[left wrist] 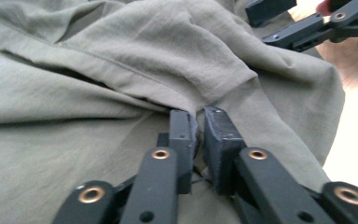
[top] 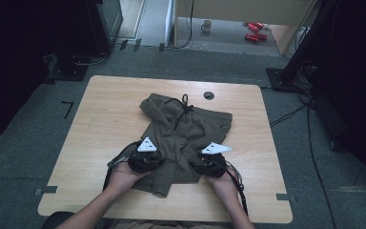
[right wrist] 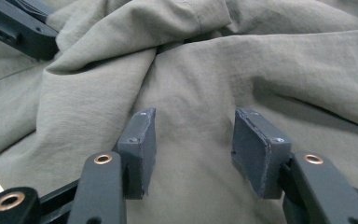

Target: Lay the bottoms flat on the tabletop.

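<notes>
- L tongs (left wrist: 196, 116): jaws nearly together, pinching a thin fold of the olive garment (left wrist: 121, 60) at a seam edge; cloth bunches right above the pads.
- L tongs in high view (top: 145, 160): at the garment's near-left part, grey three-cornered plate on top, person's left hand (top: 121, 175) under it.
- R tongs (right wrist: 193, 135): jaws standing apart, about half wide, pads pressing nothing; garment cloth (right wrist: 261, 60) lies between and beneath them, can't tell if tips touch it.
- R tongs in high view (top: 211, 162): at the garment's near-right part, right hand (top: 224, 183) behind it, black cable trailing back toward the worktop's near edge.
- The two tongs sit near each other, garment's lower middle between them; each gripper view catches the other's black arms at its top edge.
- Garment: rumpled, w/ dark drawcord (top: 183, 107) at its far end, laid roughly mid-worktop, a narrow part reaching toward the near edge between the forearms.
- Worktop (top: 100, 119): light wood, small round hole (top: 208, 95) just beyond the garment's far-right corner.
- Beyond the garment, off the worktop: grey floor, a mug (top: 206, 25) and red cans (top: 255, 31) far back.
</notes>
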